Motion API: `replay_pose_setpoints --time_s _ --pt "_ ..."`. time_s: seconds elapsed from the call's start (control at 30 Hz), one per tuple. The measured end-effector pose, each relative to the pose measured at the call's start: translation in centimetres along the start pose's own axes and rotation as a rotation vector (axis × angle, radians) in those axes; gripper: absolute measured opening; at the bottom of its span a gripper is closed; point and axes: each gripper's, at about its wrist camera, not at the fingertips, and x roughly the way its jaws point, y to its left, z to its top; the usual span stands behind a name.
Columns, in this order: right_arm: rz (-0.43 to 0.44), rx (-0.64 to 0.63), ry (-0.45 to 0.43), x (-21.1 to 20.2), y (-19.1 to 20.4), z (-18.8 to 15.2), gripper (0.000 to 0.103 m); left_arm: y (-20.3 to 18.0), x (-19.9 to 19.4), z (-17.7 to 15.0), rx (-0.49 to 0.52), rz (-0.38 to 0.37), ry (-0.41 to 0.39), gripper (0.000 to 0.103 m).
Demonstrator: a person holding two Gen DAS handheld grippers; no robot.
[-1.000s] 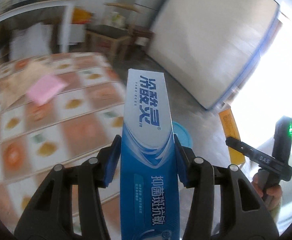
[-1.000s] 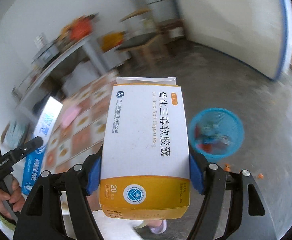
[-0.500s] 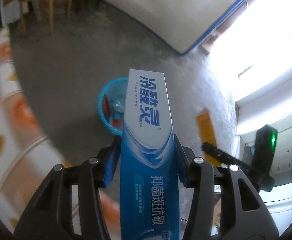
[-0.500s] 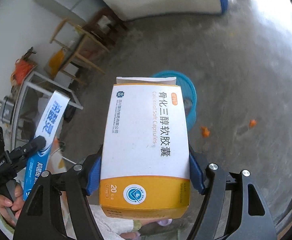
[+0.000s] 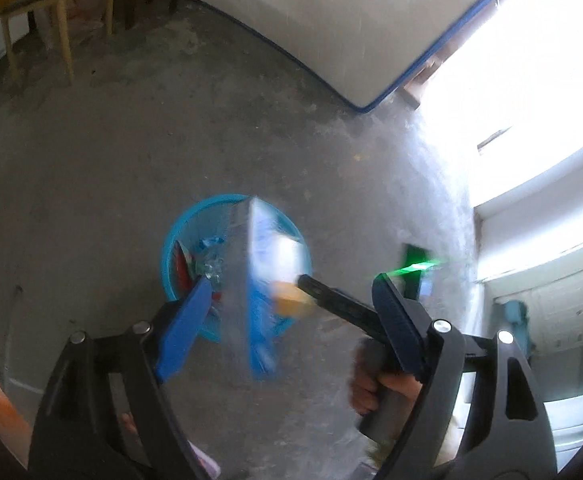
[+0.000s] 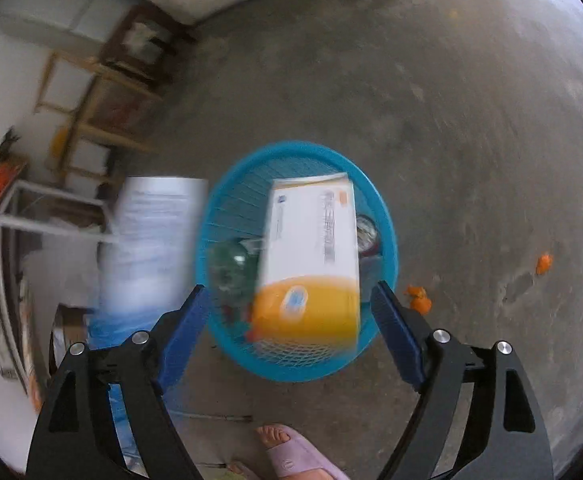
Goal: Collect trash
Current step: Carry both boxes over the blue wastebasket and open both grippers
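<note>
Both my claws are opening with nothing pressed: the left claw point(image 5: 291, 312) lets the toothpaste box point(image 5: 261, 280) fall, and the right claw point(image 6: 291, 332) lets the capsule box point(image 6: 311, 252) fall toward the blue basket point(image 6: 227, 200). I judge this drop nearly done, with orange scraps point(image 6: 417, 298) left on the floor beside the basket.

The basket point(image 6: 387, 240) is showing bright blue mesh. The capsule box point(image 6: 311, 256) is showing white with an orange-yellow end, and the toothpaste box point(image 5: 261, 280) blue and white.

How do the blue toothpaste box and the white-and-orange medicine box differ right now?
The long narrow blue toothpaste box is slimmer; the white-and-orange medicine box is broad. The toothpaste box is smeared by blur; the medicine box shows print. Both are loose, in front of the blue mesh basket.
</note>
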Motion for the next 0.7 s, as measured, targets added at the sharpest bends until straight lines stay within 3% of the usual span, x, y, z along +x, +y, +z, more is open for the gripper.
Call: replay_pose_setpoints --time_s 0.23,0.43,0.7 --pt "0.009 0.026 -0.024 0.9 -2.0 -1.0 0.08 0.8 -4.2 -2.8 0.025 0.022 -0.06 0.078" --pt "0.045 0.002 -0.091 -4.7 -2.4 -3.4 0.08 0.6 -9.9 -5.5 0.052 0.029 -0.13 0.078" --pt "0.104 -0.119 -0.167 -13.2 -1.1 -9.2 0.083 3.1 -19.8 -14.2 0.023 0.093 -0.296 0.083"
